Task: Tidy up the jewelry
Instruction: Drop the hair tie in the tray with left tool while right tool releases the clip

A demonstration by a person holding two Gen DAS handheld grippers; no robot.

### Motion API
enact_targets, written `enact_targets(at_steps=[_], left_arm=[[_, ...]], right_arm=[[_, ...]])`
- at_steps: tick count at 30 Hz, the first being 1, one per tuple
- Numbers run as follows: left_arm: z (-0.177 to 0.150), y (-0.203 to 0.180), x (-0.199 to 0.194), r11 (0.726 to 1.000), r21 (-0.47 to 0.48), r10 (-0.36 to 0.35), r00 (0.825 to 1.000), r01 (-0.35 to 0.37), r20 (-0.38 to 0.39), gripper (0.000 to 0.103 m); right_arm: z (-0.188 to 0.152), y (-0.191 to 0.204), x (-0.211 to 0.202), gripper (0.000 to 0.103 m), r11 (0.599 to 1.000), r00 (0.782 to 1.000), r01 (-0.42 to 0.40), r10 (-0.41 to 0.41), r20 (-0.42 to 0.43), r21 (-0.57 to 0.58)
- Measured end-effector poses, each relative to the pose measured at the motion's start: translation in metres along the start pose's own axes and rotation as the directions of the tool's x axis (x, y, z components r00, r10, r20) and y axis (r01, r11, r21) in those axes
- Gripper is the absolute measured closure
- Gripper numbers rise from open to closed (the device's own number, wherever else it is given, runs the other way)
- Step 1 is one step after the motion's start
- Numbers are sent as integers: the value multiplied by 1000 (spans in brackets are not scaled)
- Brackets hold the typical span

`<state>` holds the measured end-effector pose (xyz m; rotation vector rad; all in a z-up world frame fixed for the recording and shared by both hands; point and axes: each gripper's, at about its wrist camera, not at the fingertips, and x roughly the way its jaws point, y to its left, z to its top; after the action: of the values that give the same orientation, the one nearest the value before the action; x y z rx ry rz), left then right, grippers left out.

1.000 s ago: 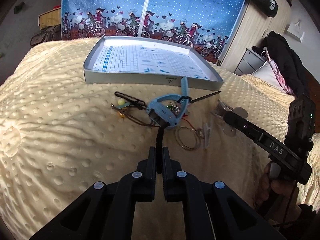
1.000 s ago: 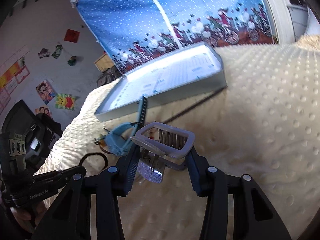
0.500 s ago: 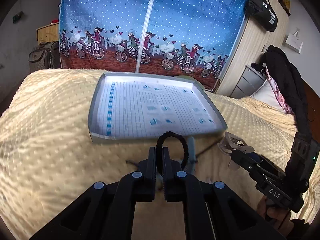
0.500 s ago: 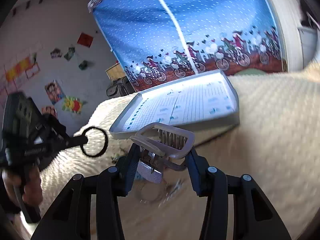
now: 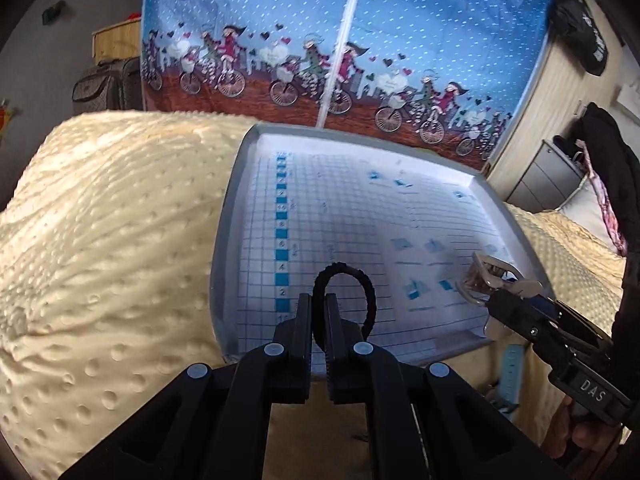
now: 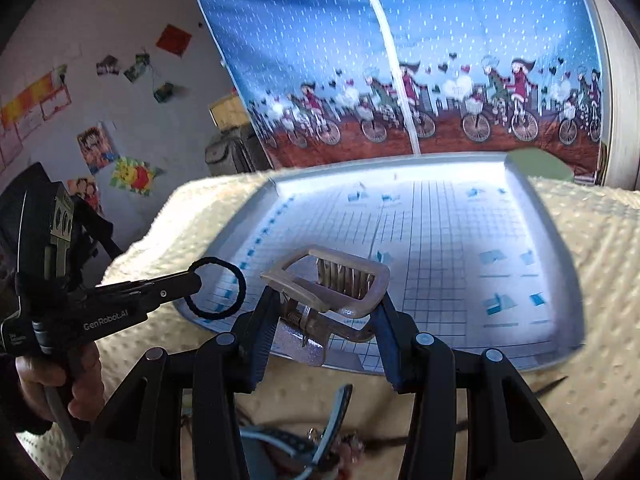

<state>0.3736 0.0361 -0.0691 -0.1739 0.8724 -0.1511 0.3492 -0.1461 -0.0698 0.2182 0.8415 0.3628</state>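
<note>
The black hair tie [image 5: 345, 294] is pinched in my left gripper [image 5: 319, 306], jaws closed on one side of the loop so the rest stands free above the near left part of the tray [image 5: 224, 248]. I judge it light, soft and elastic: it will flop and may cling to the pads on release, so the present hold across one strand of the band is the right one.

The hair claw clip [image 6: 332, 284] sits clamped between the fingers of my right gripper [image 6: 326, 314], held at its hinge and spring end, with the pale rectangular frame and teeth pointing forward over the tray's near edge. I judge it rigid, smooth plastic and light (the spring could make it twist if squeezed off-centre), so a hold low at the hinge suits it.

The tray is lined with gridded paper and appears to hold nothing yet. It rests on a cream dotted blanket [image 5: 100, 240]. More items lie on the blanket below the tray's near edge, among them a blue watch strap [image 6: 332, 420]; the rest are too blurred to name. A curtain with a bicycle print [image 5: 340, 40] hangs behind.
</note>
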Motion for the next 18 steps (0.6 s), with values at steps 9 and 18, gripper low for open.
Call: enact_targets(at_steps=[9,18], left_arm=[[-7,14,0,998,-60,-26,1000,26,2,93],[-12,10,-58,995,-89,-23,981,40,191,11]], right_arm=[[1,2,17,61,998,995,69,-69,-78,0],[4,-1,-22,35,993,993,119,-119,0,-10]])
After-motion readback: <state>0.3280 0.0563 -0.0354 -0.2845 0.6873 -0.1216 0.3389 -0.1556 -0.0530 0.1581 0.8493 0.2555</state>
